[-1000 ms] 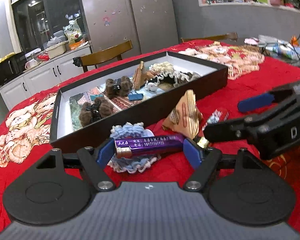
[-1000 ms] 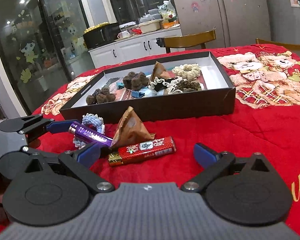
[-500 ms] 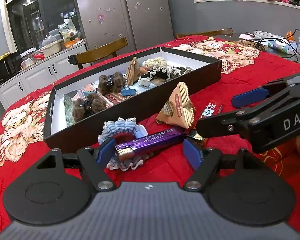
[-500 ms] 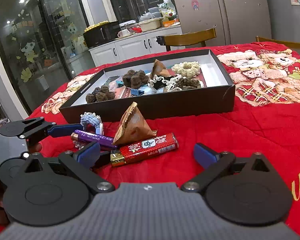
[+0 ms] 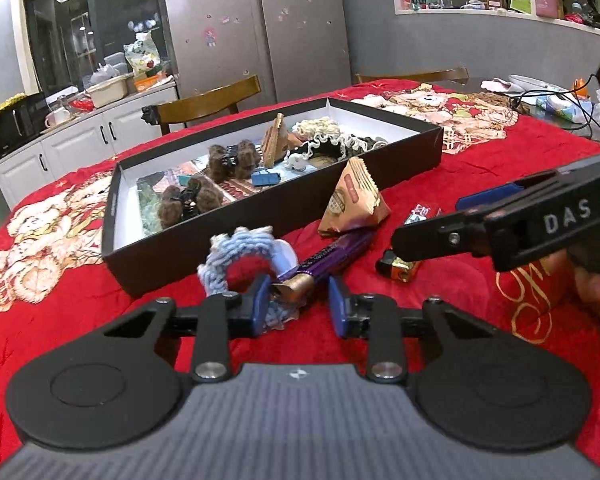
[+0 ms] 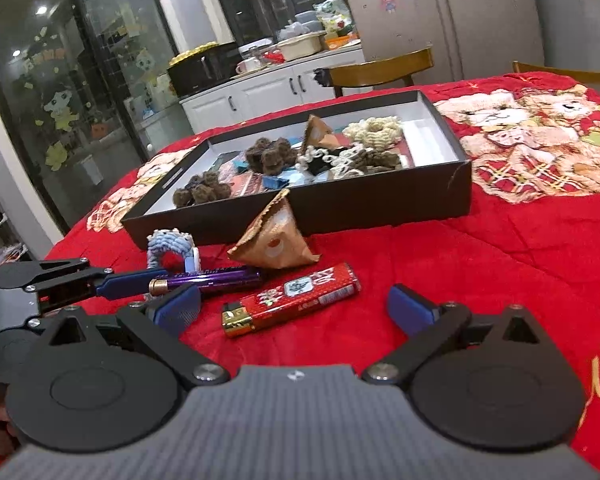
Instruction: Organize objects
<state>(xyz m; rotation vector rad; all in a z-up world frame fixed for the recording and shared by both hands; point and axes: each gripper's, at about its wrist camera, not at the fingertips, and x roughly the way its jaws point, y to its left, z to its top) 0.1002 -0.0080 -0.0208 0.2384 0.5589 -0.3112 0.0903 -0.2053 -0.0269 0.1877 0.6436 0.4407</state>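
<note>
1. Swung endwise since a second ago, the purple lighter [image 5: 332,254] lies near the box [image 5: 268,216], its metal cap between the closing left gripper [image 5: 298,306], not yet pinched.
2. Right gripper [image 6: 294,306] gapes wide, empty, over the red lighter [image 6: 296,296].
3. Several items are boxed; both lighters, scrunchie [image 5: 244,256] and packet [image 5: 354,200] remain outside.

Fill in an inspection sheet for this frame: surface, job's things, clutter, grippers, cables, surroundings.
Surface: red tablecloth with bear prints.
Job's things: black box holding brown clips, cream scrunchies and a packet; outside it lie a blue scrunchie, purple lighter, red lighter and brown packet.
Clutter: bottle and oddments at the table's far edge in the left view.
Grippers: left gripper jaws closing around the purple lighter's metal end, not yet pressing it; right gripper open, red lighter between its jaws.
Cables: black cable at that far edge.
Surroundings: chair, fridge, white cabinets.
</note>
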